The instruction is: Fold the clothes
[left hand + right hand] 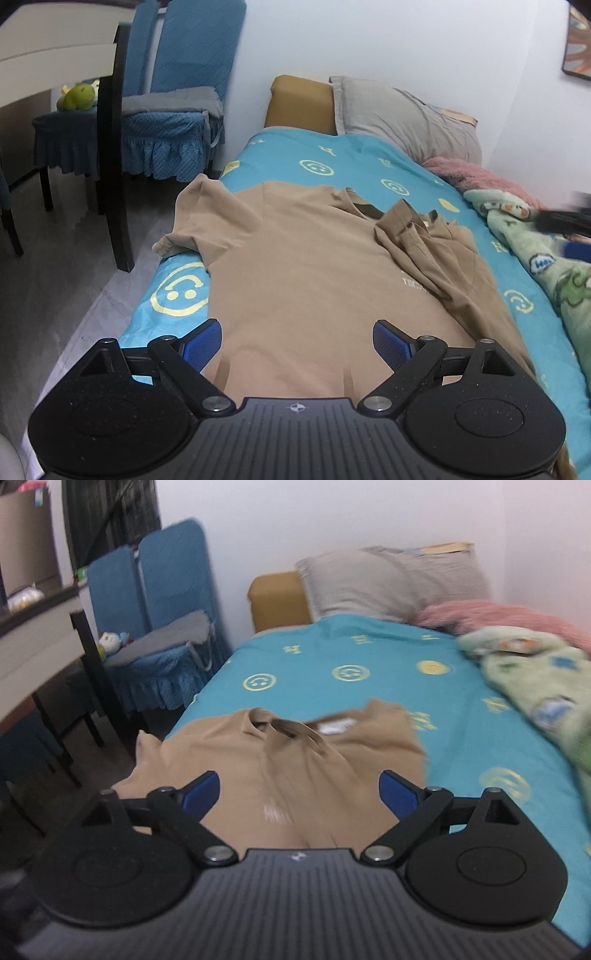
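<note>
Here, a bed point(332, 162) with a turquoise smiley-print sheet fills most of both views, running away toward a white wall. Spread along it lies the tan T-shirt point(303, 266), front up, its body flat down the middle of the sheet; one sleeve hangs over the bed's edge on the side toward the chairs, and the other sleeve is folded inward across the chest, bunched beside the collar. At the head of the bed a grey pillow point(402, 110) leans against a mustard bolster point(299, 103), with a pink blanket point(476, 175) and a green patterned blanket point(546, 258) heaped along the wall side. Beside the bed stand blue-covered chairs point(173, 96), partly under a table point(55, 59). The left gripper point(296, 345) hovers over the shirt's lower part, jaws spread wide, holding nothing. The right gripper point(299, 794) sits above the shirt's folded side, jaws likewise wide apart and empty; its view is blurred.
</note>
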Demonstrator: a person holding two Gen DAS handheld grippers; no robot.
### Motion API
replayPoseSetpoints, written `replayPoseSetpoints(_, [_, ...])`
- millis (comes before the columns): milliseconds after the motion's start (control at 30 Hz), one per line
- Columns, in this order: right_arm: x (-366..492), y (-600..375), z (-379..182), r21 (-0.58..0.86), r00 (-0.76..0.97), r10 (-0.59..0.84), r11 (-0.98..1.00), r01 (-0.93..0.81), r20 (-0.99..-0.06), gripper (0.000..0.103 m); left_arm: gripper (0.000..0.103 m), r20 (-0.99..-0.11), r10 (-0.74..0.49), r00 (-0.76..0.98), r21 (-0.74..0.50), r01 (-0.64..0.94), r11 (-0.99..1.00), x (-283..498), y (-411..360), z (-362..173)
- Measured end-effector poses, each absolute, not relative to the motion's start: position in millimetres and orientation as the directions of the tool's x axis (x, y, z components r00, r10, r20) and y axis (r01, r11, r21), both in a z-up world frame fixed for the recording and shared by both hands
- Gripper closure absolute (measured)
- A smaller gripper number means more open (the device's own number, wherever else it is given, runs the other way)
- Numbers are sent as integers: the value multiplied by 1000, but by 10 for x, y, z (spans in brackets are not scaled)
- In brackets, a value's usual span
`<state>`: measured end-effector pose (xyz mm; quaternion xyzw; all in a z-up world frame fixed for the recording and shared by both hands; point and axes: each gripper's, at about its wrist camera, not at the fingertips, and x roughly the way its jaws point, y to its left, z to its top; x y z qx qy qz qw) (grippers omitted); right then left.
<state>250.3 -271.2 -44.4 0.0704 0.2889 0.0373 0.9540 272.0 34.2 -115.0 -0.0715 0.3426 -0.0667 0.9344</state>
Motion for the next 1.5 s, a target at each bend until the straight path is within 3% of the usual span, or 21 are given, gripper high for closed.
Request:
replayPoseSetpoints(133, [1616, -2988, -267, 177, 836, 70, 984, 33, -545, 8, 12, -669, -200, 716, -189, 96, 977, 2575, 212, -1198])
replayPoseSetpoints(333, [711, -3505, -112, 321, 920, 7, 938, 130, -392, 8, 12, -696, -265, 667, -172, 204, 964, 2164, -119, -1105])
replayPoseSetpoints(533, [569, -3988, -133, 343, 933, -114, 909, 236, -341, 8, 14, -728, -368, 579, -259, 265, 929, 1822, -592, -996])
replayPoseSetpoints(833, [444, -4510, -339, 427, 919, -160, 847, 316, -361, 8, 17, -764, -475, 436, -339, 355, 871, 1513, -1882, -1117])
replayPoseSetpoints(933, [409, -4573, -402, 464, 914, -147, 825, 324, -377, 8, 27, -813, -424, 399, -275, 379, 884, 1457, -2319, -1308])
replayPoseSetpoints(1033, [409, -4579, -435, 468, 913, -145, 821, 326, -382, 8, 55, -837, -361, 411, -200, 384, 902, 1431, -2568, -1483])
replayPoseSetpoints(1100, [405, -4572, -444, 468, 914, -140, 824, 321, -381, 8, 100, -820, -347, 455, -163, 395, 904, 1421, -2564, -1489])
replayPoseSetpoints(1200, [404, -4601, -453, 485, 917, -129, 816, 314, -377, 8, 100, -812, -397, 427, -245, 368, 897, 1467, -2347, -1487])
replayPoseSetpoints(1333, [414, -4644, -470, 516, 918, -112, 798, 312, -381, 8, 99, -824, -360, 436, -208, 358, 910, 1491, -2163, -1491])
replayPoseSetpoints(1433, [410, -4637, -474, 523, 919, -102, 796, 305, -381, 8, 89, -813, -370, 449, -199, 383, 902, 1423, -2086, -1396])
replayPoseSetpoints(1500, [411, -4621, -465, 516, 918, -105, 800, 306, -381, 8, 72, -789, -375, 486, -182, 398, 899, 1356, -2098, -1293])
